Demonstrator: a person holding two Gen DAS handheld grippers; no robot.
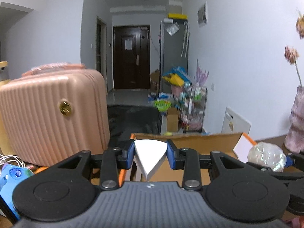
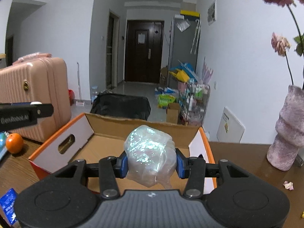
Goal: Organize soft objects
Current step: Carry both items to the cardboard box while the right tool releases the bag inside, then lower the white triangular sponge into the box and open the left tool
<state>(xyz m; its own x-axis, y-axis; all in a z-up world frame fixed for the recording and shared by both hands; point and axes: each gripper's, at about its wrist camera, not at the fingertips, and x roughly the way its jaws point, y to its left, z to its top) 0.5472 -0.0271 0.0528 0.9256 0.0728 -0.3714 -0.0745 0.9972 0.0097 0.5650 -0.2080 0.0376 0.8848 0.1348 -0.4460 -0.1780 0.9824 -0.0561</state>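
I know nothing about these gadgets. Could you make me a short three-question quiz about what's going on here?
1. True or false: the left gripper holds a white wedge.
2. What does the right gripper hold? A) an orange B) a shiny clear bundle C) a vase
3. Fill in: both loads hang near an open cardboard ___.

Key: 1 true; 2 B; 3 box.

The right claw grips an iridescent soft bundle over the cardboard box.
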